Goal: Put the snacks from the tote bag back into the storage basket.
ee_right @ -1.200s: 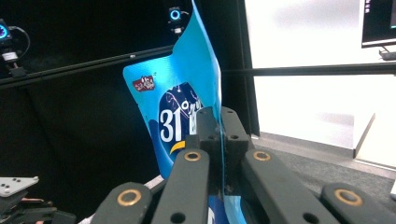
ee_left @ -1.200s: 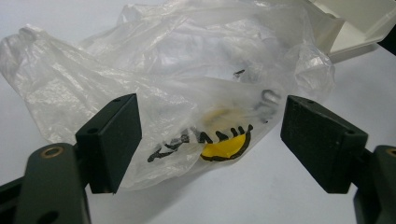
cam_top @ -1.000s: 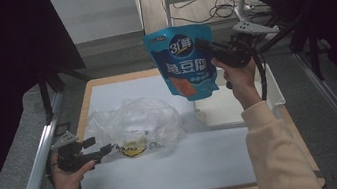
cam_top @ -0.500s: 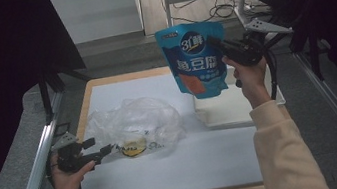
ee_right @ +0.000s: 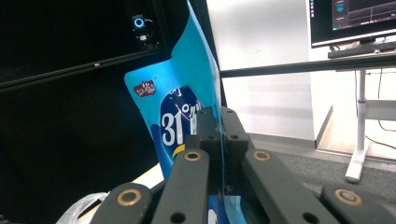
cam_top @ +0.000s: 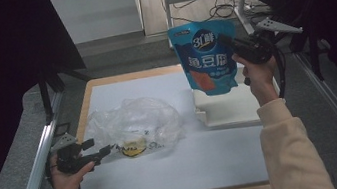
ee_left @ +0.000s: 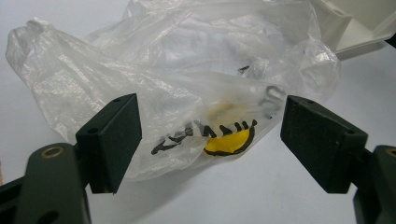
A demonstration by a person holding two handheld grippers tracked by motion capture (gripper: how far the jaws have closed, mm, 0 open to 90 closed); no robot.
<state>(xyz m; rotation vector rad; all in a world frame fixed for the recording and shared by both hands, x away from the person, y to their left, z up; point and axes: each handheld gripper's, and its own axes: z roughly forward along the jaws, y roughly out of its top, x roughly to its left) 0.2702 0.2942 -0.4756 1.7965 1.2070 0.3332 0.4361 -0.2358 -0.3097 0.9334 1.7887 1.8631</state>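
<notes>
Right gripper (cam_top: 228, 45) clamped on blue pouch (cam_top: 205, 58), held aloft, apparently over tray (cam_top: 239, 106). Left gripper (ee_left: 210, 135) apart, bag (ee_left: 177, 84) just ahead.

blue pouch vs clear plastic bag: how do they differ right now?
The blue pouch hangs in the air, clamped in the right tool; the clear plastic bag lies crumpled on the table between the open left tool's jaws. The pouch is opaque and flat; the bag is see-through and rumpled. Both are soft and printed.

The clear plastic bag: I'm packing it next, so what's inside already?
Through the clear plastic bag shows a yellow patch with black lettering, possibly print on the bag. Crumpled folds hide anything else inside.
</notes>
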